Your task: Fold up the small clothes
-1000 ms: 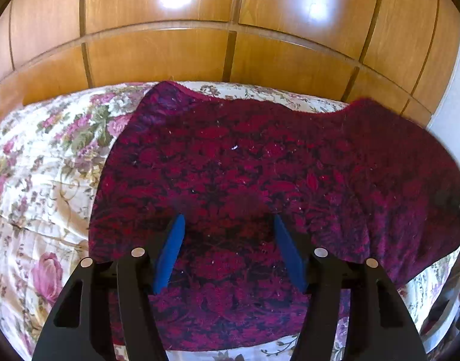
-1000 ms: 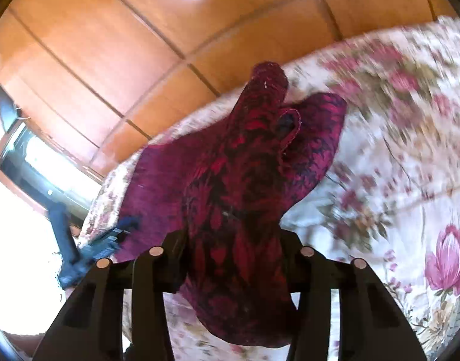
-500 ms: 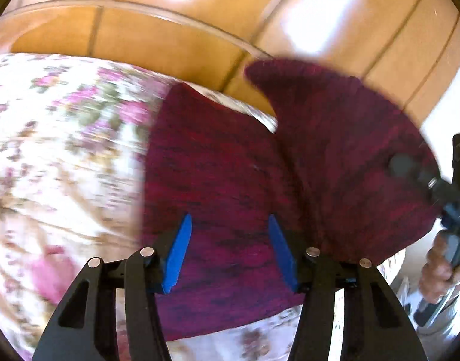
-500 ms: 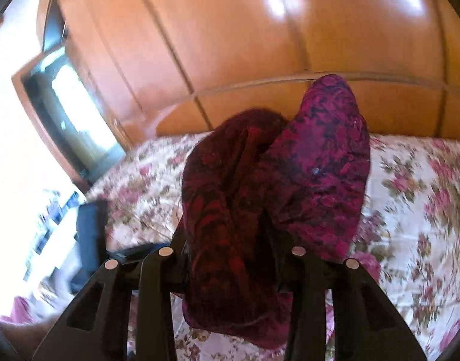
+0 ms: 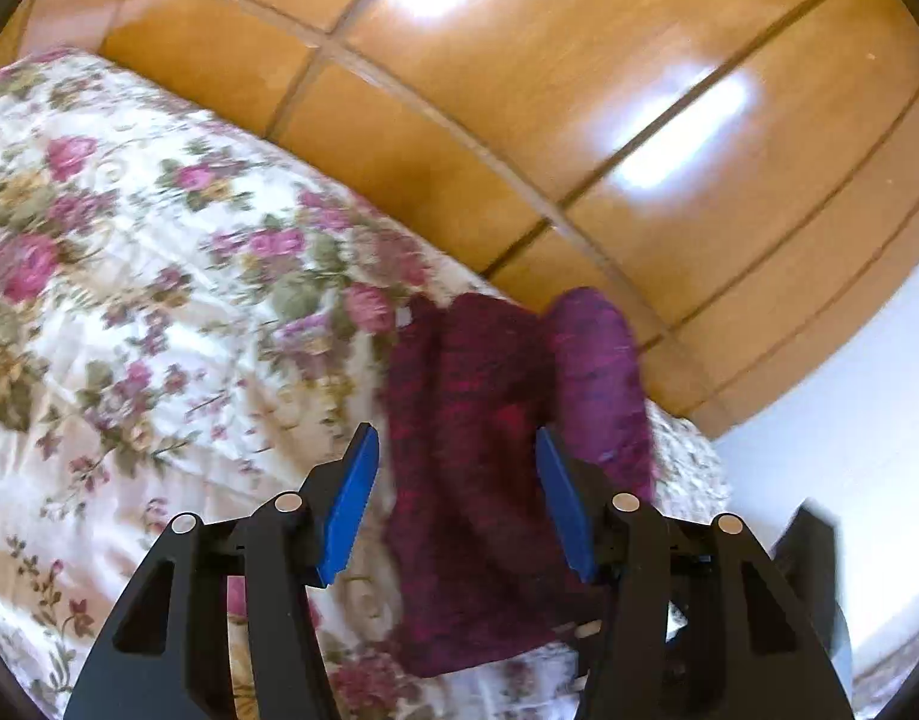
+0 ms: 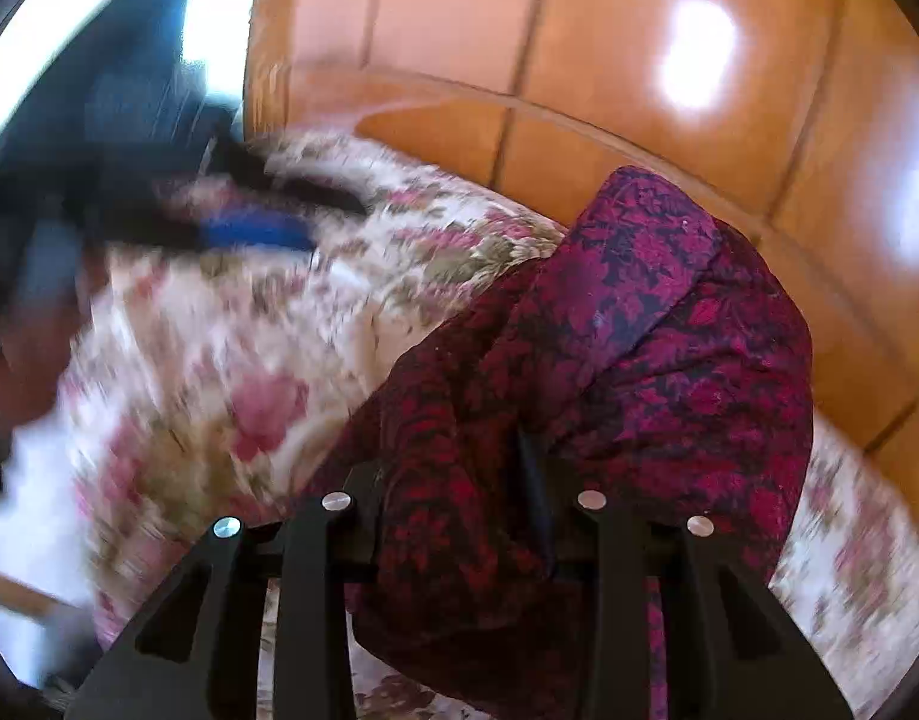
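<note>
A dark red and purple patterned garment (image 5: 489, 468) hangs bunched over the floral bed cover (image 5: 159, 312). In the left wrist view my left gripper (image 5: 456, 498) is open, its blue pads (image 5: 351, 498) either side of the cloth without touching it. In the right wrist view my right gripper (image 6: 459, 516) is shut on the garment (image 6: 609, 360), which drapes over and hides its fingers. The left gripper shows blurred at the upper left of that view (image 6: 255, 228).
A wooden panelled wardrobe (image 5: 579, 120) stands behind the bed. A white wall (image 5: 849, 450) lies to the right. A bright window (image 6: 99, 30) sits at the upper left of the right wrist view.
The right gripper has swung the garment across so the spread cloth is now gathered into a narrow bundle. The left gripper has turned left and stayed open. Both views are blurred by motion.
</note>
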A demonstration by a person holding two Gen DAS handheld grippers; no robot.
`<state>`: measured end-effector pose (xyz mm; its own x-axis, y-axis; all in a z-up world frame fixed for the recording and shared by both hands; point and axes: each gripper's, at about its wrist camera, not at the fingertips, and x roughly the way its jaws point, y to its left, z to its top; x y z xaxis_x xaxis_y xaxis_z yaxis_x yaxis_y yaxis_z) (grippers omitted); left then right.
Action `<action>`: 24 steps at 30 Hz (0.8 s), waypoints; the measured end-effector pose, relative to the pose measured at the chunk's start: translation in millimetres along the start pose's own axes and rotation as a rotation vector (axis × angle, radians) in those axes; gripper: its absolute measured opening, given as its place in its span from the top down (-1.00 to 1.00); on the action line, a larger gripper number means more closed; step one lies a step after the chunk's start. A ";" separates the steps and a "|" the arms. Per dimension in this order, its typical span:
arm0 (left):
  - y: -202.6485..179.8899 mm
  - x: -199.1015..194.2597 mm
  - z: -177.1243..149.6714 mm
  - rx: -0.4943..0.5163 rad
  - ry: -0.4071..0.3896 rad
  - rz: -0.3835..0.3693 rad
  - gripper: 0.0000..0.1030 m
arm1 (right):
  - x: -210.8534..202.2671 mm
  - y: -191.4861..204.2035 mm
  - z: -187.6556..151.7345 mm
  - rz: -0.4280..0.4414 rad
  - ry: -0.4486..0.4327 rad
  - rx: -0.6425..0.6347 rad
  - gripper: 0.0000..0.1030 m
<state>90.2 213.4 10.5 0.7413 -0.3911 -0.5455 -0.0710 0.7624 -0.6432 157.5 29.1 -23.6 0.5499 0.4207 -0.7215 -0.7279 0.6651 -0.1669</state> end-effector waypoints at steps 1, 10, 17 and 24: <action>-2.6 4.9 2.7 0.004 0.011 -0.019 -0.21 | 0.2 7.6 -2.6 -0.018 -0.006 -0.034 0.35; -59.6 74.1 18.6 0.114 0.169 -0.108 -0.07 | -15.3 9.7 -12.7 -0.012 -0.084 -0.053 0.31; -88.5 105.6 18.7 0.235 0.195 0.044 0.70 | -54.3 -12.4 -24.1 0.156 -0.140 0.029 -0.27; -65.4 69.8 15.0 0.288 0.168 0.142 0.71 | -83.1 -95.4 -55.5 0.325 -0.150 0.333 -0.34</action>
<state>156.6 144.0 22.5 0.6158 -0.3317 -0.7147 0.0429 0.9198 -0.3900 158.6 -103.5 15.0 0.3869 0.7072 -0.5918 -0.7145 0.6356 0.2925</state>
